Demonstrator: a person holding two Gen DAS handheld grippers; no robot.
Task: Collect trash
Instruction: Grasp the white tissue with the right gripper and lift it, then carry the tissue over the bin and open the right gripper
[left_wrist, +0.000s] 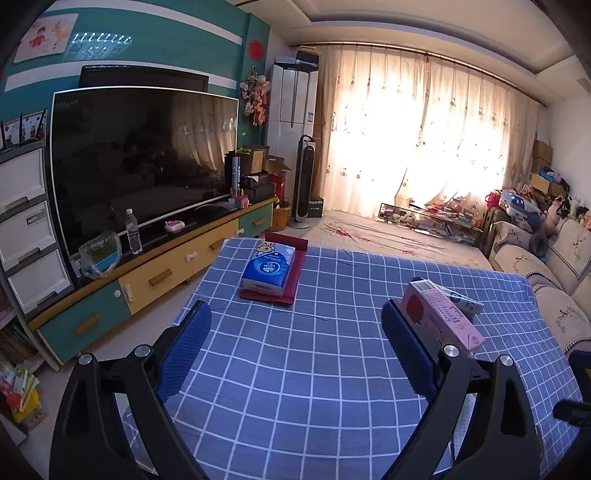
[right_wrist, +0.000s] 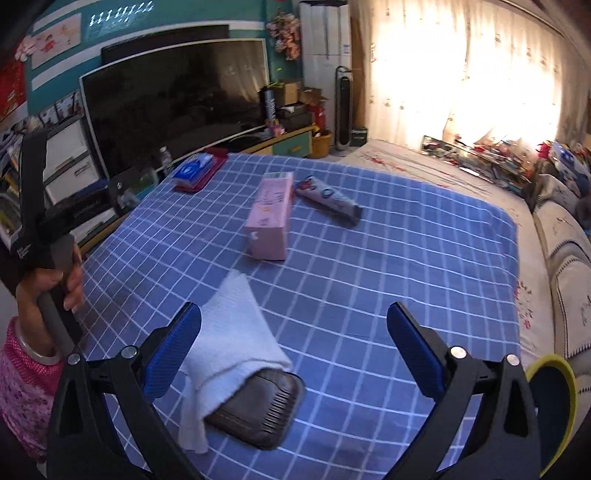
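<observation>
A pink carton (left_wrist: 439, 317) lies on the blue checked tablecloth (left_wrist: 314, 387), just right of my left gripper's right finger; a toothpaste tube (left_wrist: 467, 303) peeks out behind it. My left gripper (left_wrist: 295, 332) is open over bare cloth with nothing between its pads. In the right wrist view my right gripper (right_wrist: 293, 332) is open too. A crumpled white paper towel (right_wrist: 236, 332) lies by its left finger, draped over a dark brown flat object (right_wrist: 262, 413). Farther off lie the pink carton (right_wrist: 269, 218) and the toothpaste tube (right_wrist: 328, 199).
A blue tissue pack (left_wrist: 269, 267) rests on a red mat (left_wrist: 293, 284) at the table's far left. A TV and a low cabinet (left_wrist: 159, 277) stand to the left, a sofa (left_wrist: 554, 280) to the right. A hand (right_wrist: 55, 284) in a pink sleeve holds the other tool. A yellow round thing (right_wrist: 554, 398) is near right.
</observation>
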